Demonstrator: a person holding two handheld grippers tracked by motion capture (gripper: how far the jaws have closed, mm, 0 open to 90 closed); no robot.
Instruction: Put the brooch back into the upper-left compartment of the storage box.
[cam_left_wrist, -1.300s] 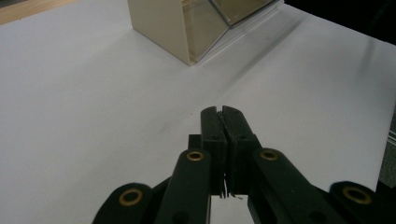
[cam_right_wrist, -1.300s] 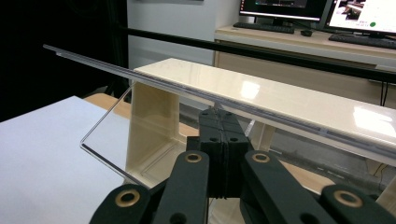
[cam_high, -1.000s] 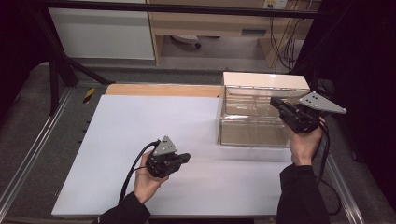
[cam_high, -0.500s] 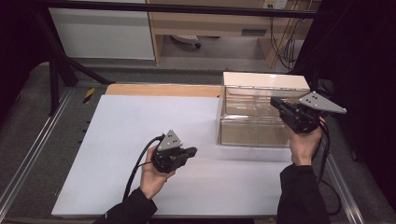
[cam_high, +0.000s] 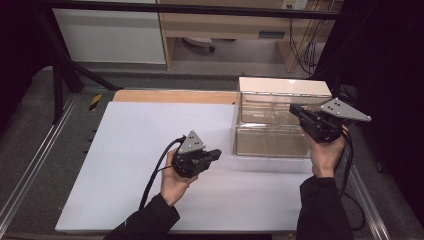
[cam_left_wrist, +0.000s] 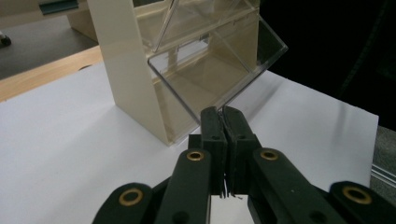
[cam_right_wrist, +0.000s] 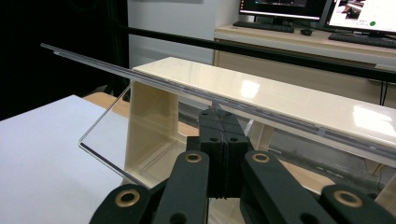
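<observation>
Your right gripper (cam_high: 300, 113), jaws shut and empty, props the clear flap (cam_right_wrist: 154, 84) of the cream bin cabinet (cam_high: 280, 117) at the table's right, your closed left gripper (cam_high: 212, 154) nears, and any slip drops that flap.

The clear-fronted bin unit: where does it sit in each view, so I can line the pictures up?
High view: the bin unit stands at right of centre on the white table.
Left gripper view: it fills the upper middle, its clear lower flap tilted out just beyond the shut jaws.
Right gripper view: it runs across the centre, a clear flap edge in front.
Shared landmark: the unit's cream top panel.
</observation>
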